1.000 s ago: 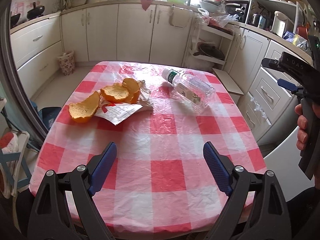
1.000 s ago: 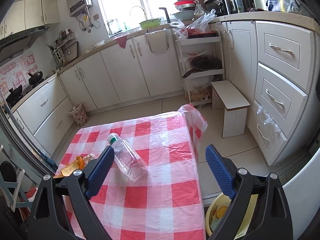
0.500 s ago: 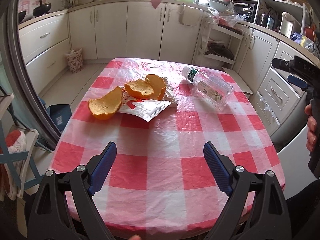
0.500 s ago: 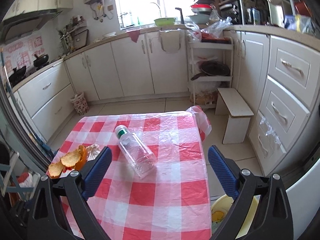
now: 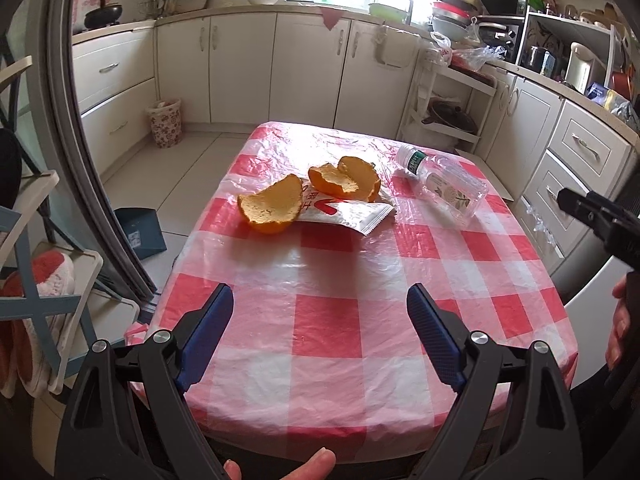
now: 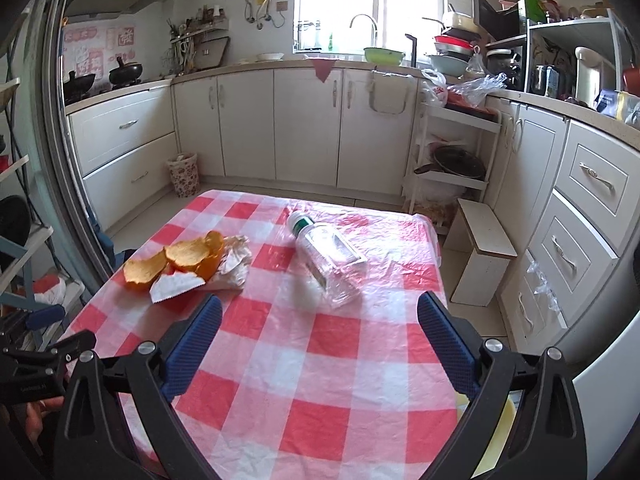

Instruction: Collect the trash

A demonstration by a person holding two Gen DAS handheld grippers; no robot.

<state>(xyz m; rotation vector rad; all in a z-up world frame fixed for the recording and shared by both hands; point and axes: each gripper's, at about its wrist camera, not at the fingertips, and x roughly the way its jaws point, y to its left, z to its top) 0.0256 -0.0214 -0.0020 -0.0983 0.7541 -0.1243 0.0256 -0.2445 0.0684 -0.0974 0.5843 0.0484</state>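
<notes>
On the red-and-white checked table [image 5: 332, 332] lie two orange peels [image 5: 276, 204], a white snack wrapper [image 5: 352, 214] partly under them, and a clear empty plastic bottle [image 5: 444, 190] on its side. My left gripper [image 5: 320, 308] hovers over the table's near edge, open, with nothing between its blue pads. In the right wrist view the bottle [image 6: 328, 256] lies ahead of my right gripper [image 6: 320, 316], which is open and empty; the peels [image 6: 176, 262] and wrapper [image 6: 180, 286] sit to its left. The right gripper's body shows at the left wrist view's right edge.
A yellow basin [image 6: 496, 436] sits on the floor beside the table's near right corner. A low white stool [image 6: 484, 256] and drawer cabinets stand to the right. A patterned waste basket [image 6: 183, 174] stands by the far cabinets. A rack with slippers [image 5: 44, 280] is at left.
Both grippers have drawn back and shifted left along the table's near side, so the trash looks farther away. The right gripper rolled level; the bottle now lies ahead of it. Both stay open.
</notes>
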